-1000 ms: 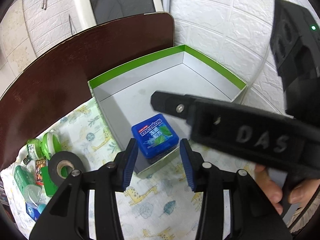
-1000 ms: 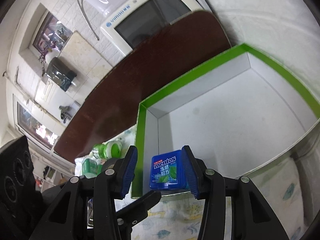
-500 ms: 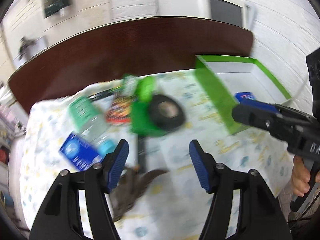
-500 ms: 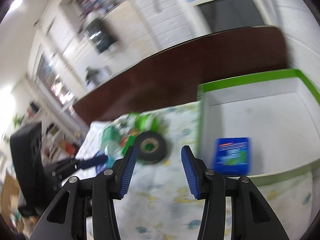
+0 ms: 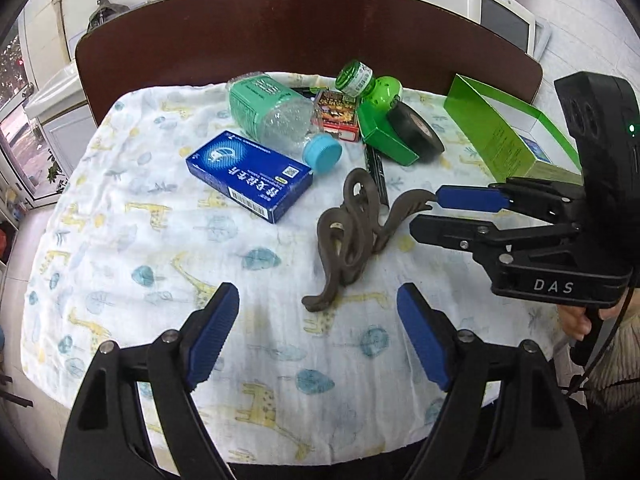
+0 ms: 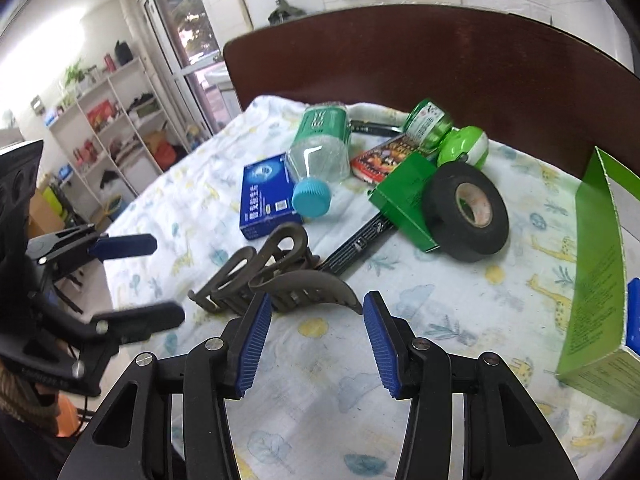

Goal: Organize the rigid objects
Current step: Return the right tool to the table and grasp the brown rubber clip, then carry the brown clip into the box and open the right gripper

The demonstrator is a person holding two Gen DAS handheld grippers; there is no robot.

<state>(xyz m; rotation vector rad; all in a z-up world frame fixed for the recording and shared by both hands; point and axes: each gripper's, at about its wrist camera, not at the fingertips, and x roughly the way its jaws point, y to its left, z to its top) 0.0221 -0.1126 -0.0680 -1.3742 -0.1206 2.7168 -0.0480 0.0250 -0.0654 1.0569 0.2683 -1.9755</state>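
A brown hair claw clip (image 5: pixel 352 228) lies mid-cloth; it also shows in the right wrist view (image 6: pixel 276 280). My left gripper (image 5: pixel 320 336) is open and empty, just in front of it. My right gripper (image 6: pixel 316 344) is open and empty, right at the clip's curved end; it also shows in the left wrist view (image 5: pixel 424 212). The green-rimmed box (image 5: pixel 500 136) stands at the right with the blue Mentos tin (image 6: pixel 632 316) inside. Behind the clip lie a blue carton (image 5: pixel 248 176), a clear bottle (image 5: pixel 280 120), a black tape roll (image 6: pixel 466 212) and a green box (image 6: pixel 408 196).
A green jar (image 5: pixel 354 76), a green ball (image 5: pixel 384 88), a red packet (image 5: pixel 336 112) and a black pen (image 5: pixel 376 172) sit at the back of the giraffe-print cloth (image 5: pixel 160 280). A dark brown table edge (image 5: pixel 280 28) lies beyond.
Both grippers pulled back and swung left from the box, leaving the Mentos tin inside it. They now face the loose items, with the right gripper at the hair clip.
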